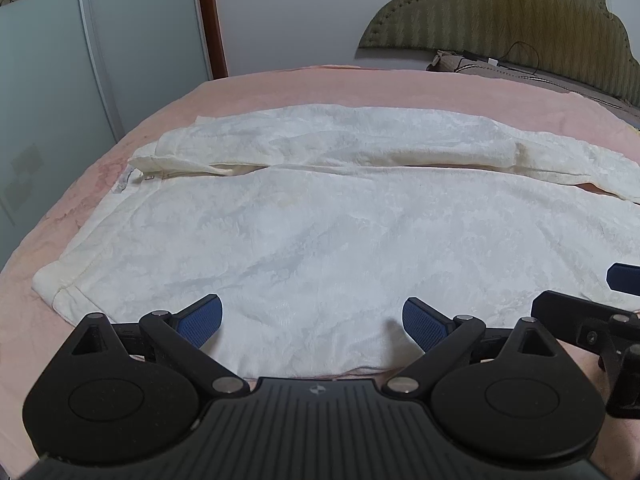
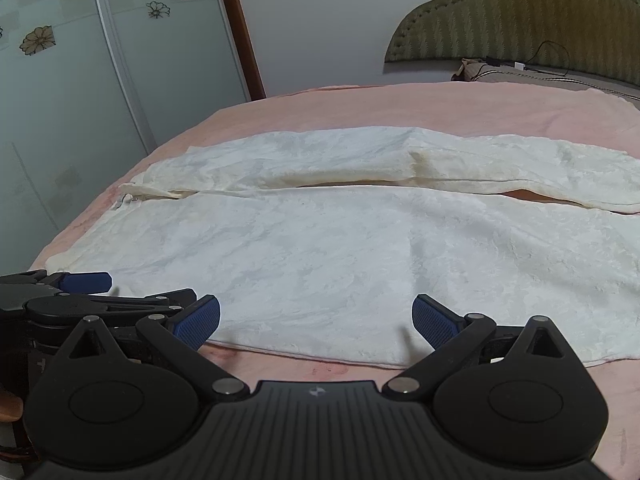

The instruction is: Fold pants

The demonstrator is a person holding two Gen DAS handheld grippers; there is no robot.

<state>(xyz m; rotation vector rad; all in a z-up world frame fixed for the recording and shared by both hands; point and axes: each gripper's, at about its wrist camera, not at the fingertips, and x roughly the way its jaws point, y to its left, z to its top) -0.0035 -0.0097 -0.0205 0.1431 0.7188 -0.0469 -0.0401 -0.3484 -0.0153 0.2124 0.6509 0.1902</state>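
Lying flat and unfolded across the bed [image 1: 248, 84], the pants [image 1: 320, 232] await folding; left claw [image 1: 312, 320] and right claw [image 2: 316, 322] both released near its front edge.

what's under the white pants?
The pink bedspread lies under the white pants, showing all round them and through the gap between the legs. Anything beneath the fabric itself is covered.

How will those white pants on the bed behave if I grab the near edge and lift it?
The white pants look soft and plush, lying wrinkled and flat, so they will probably drape and sag. Spread wide on the pink bedcover, the far leg may drag. Both the left gripper and right gripper are open.
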